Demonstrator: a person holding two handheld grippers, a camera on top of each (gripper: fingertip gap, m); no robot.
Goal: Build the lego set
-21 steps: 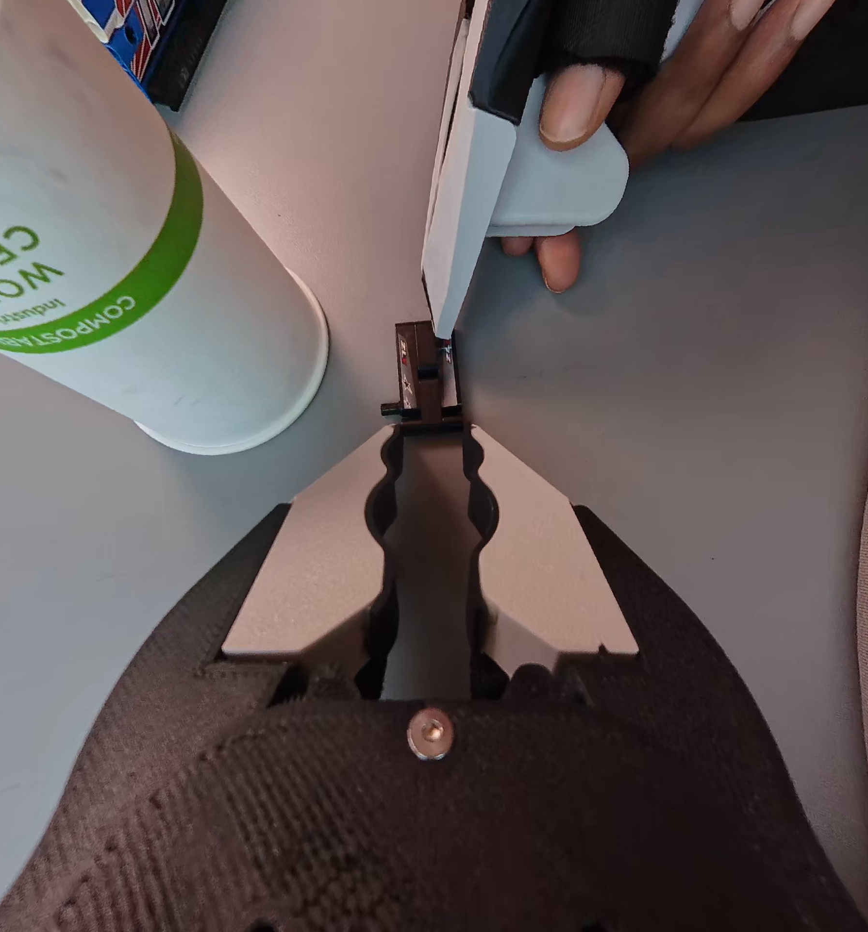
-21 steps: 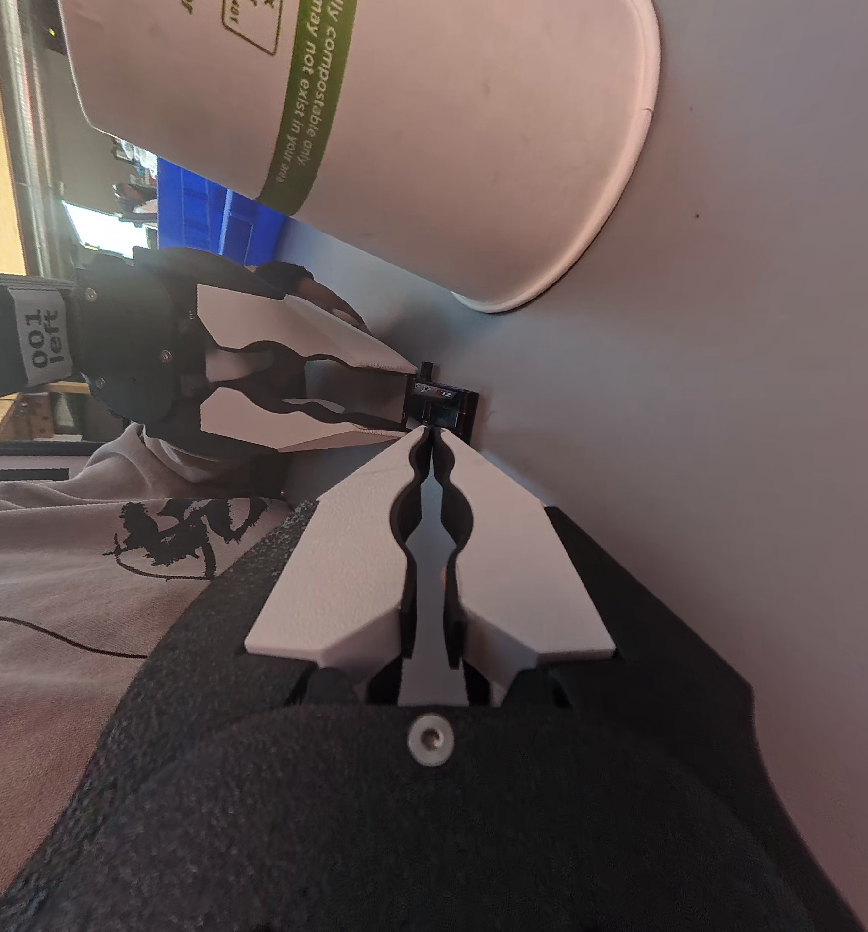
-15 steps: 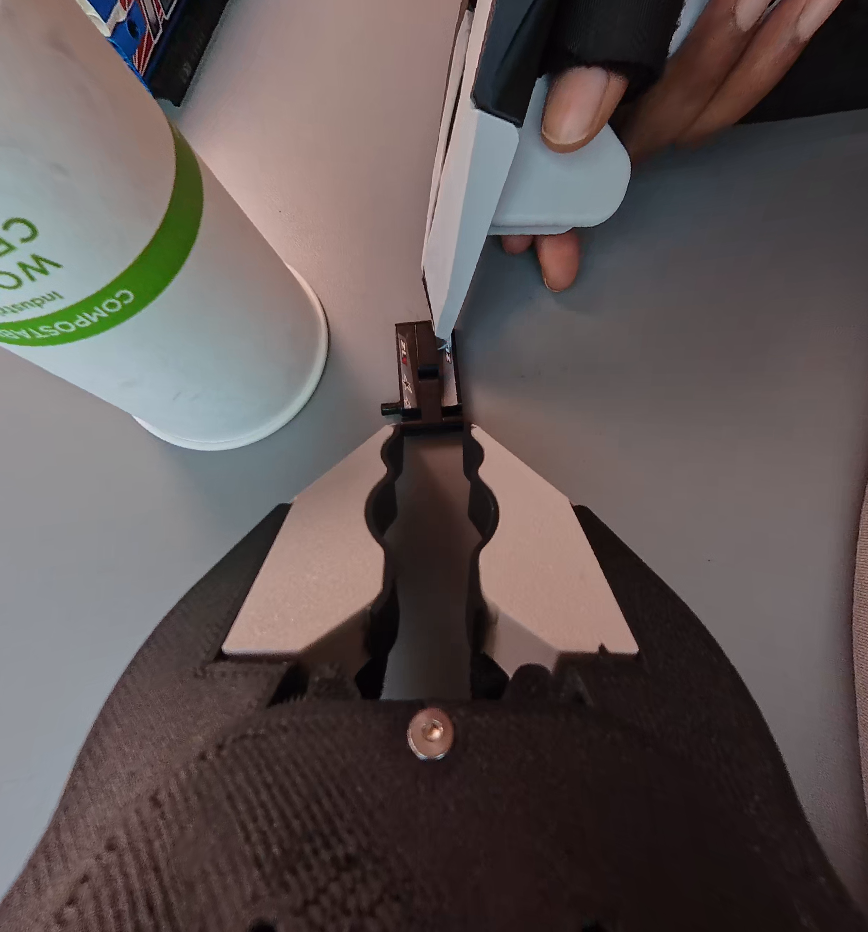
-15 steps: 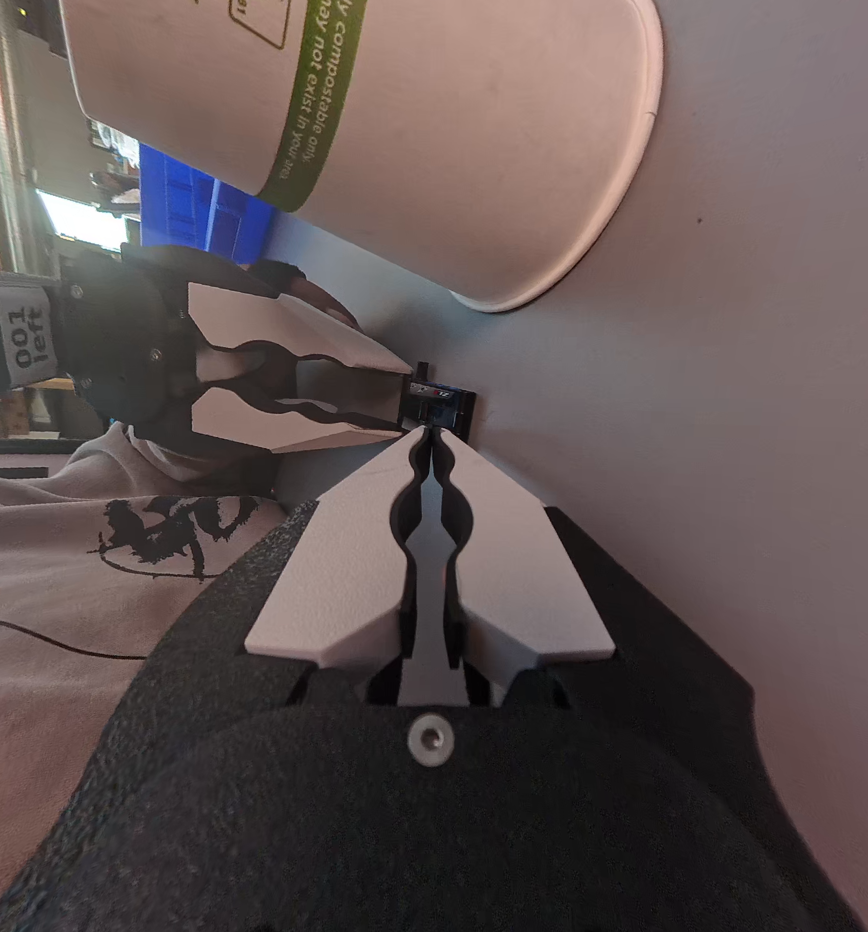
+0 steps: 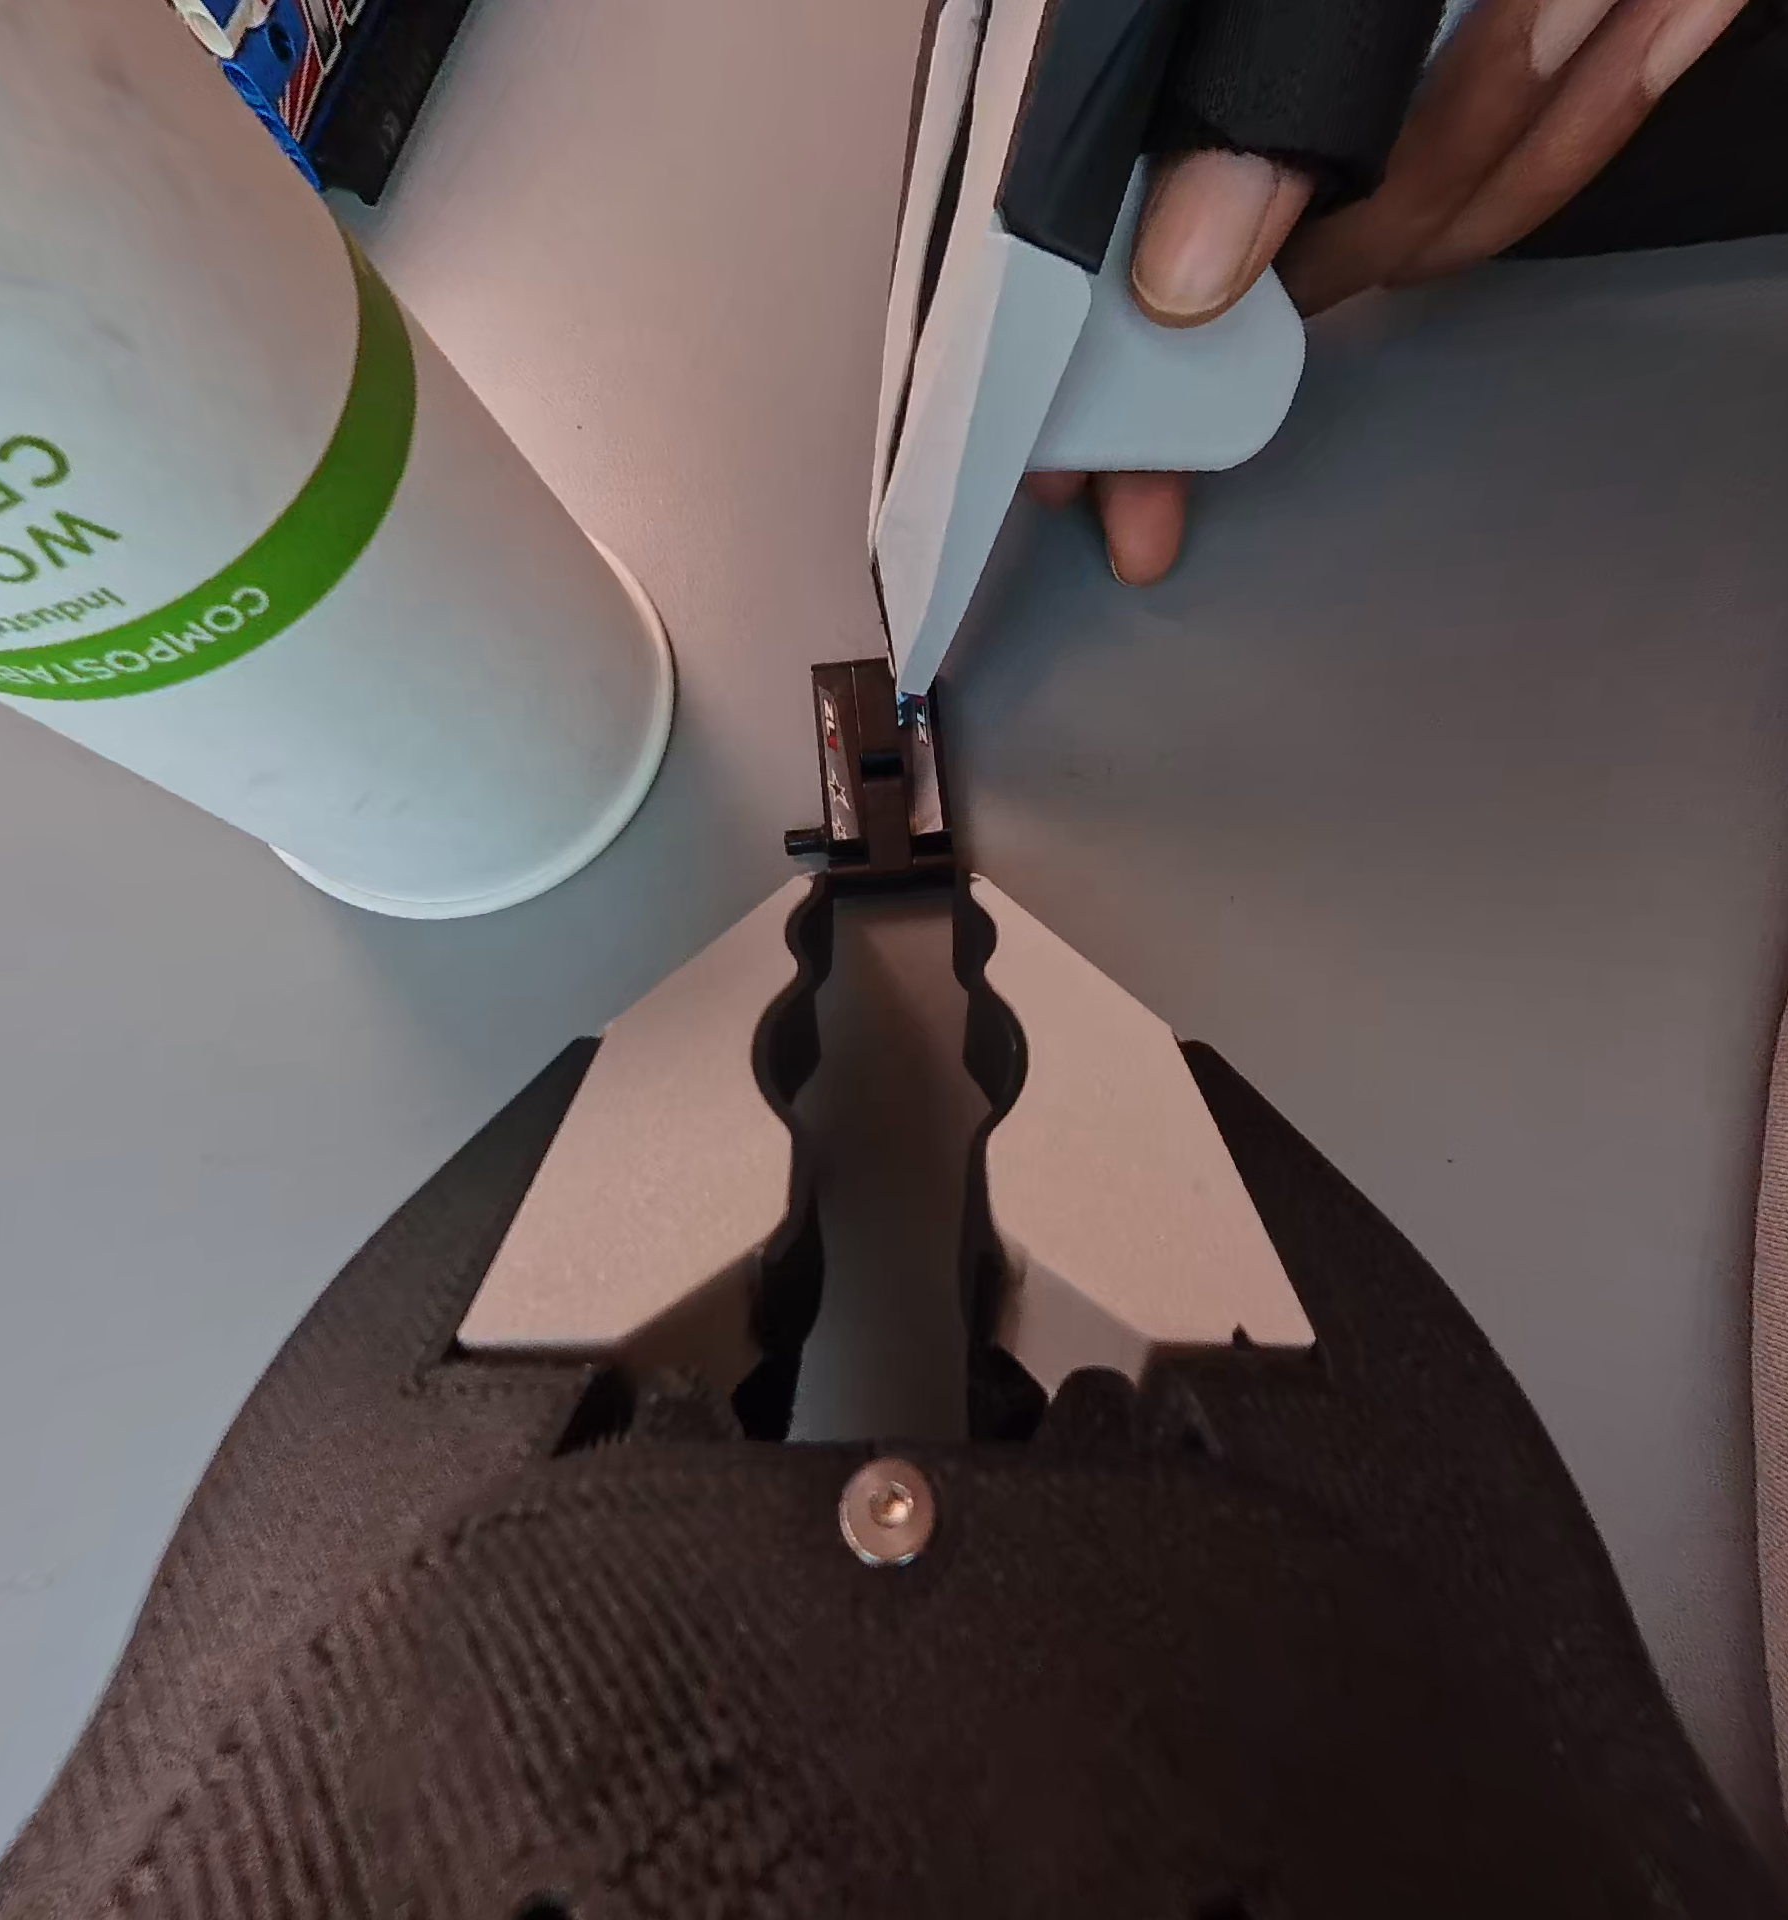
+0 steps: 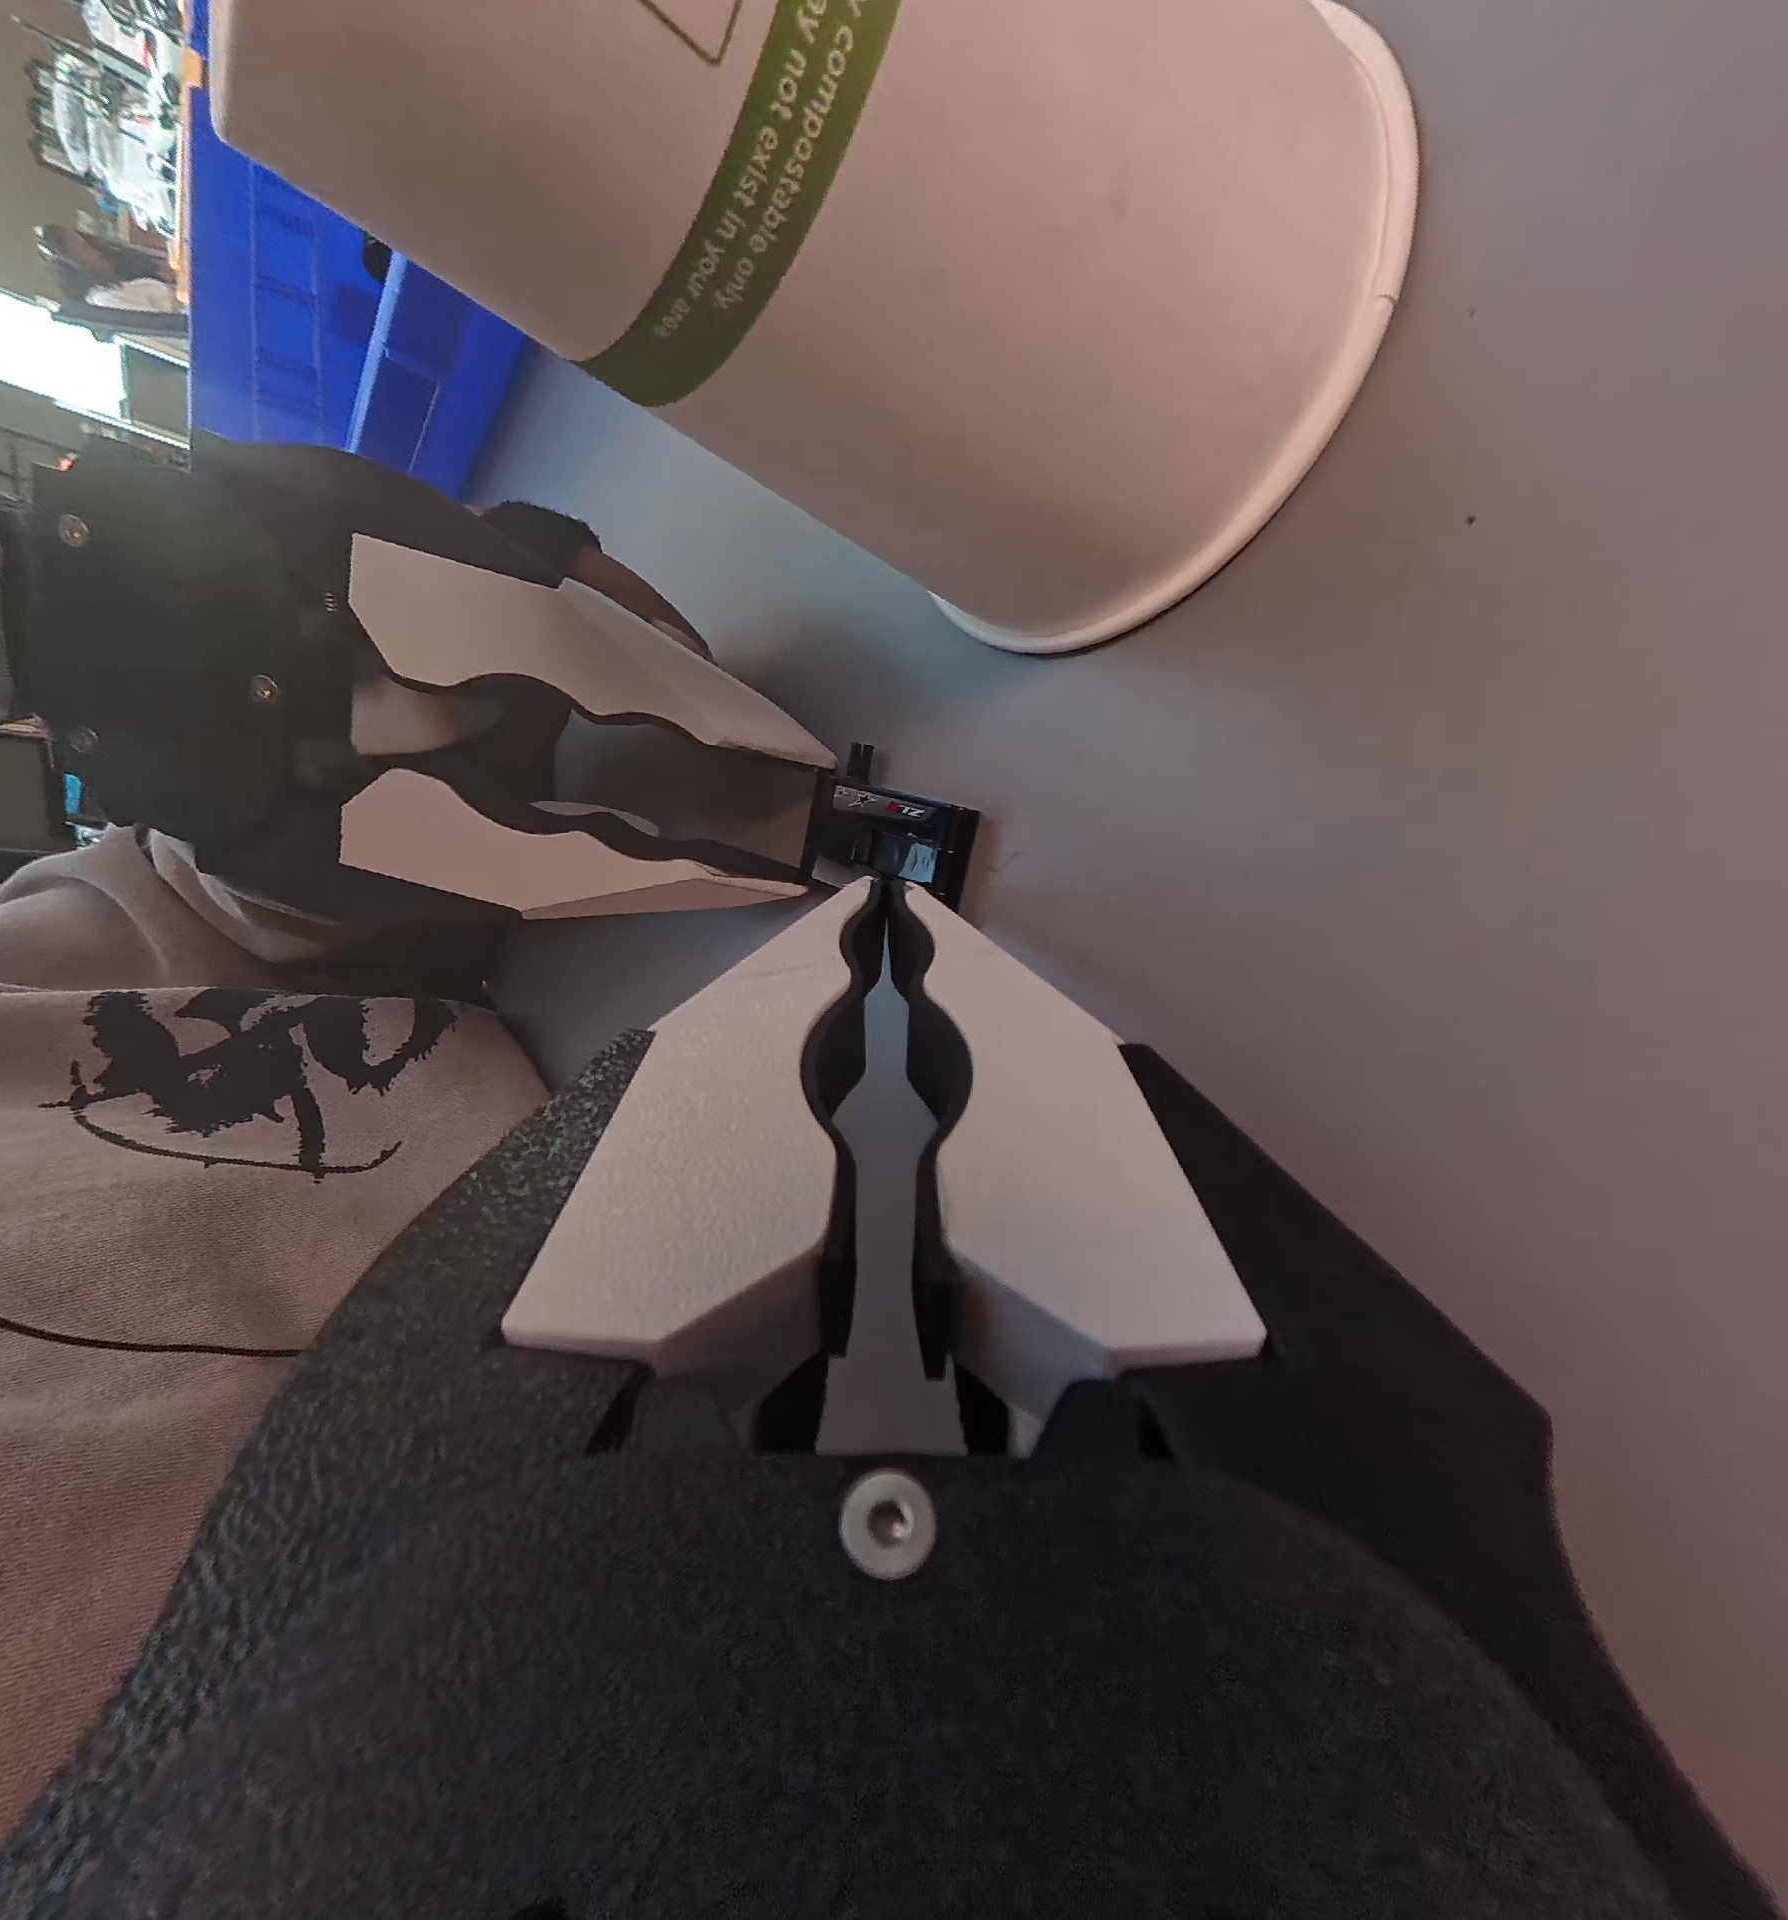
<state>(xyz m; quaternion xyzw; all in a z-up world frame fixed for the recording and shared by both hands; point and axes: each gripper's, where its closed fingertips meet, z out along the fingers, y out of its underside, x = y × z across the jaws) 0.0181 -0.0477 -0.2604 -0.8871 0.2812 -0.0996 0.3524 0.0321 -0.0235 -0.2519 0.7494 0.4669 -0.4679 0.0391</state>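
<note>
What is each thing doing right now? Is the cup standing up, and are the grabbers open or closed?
Paper cup: upright on the grey table, top out of view.
Black lego piece: held at the tips of both grippers.
Left gripper: shut on the lego piece, fingers parted only by its width.
Right gripper: shut, tips pinching the lego piece's edge.
</note>
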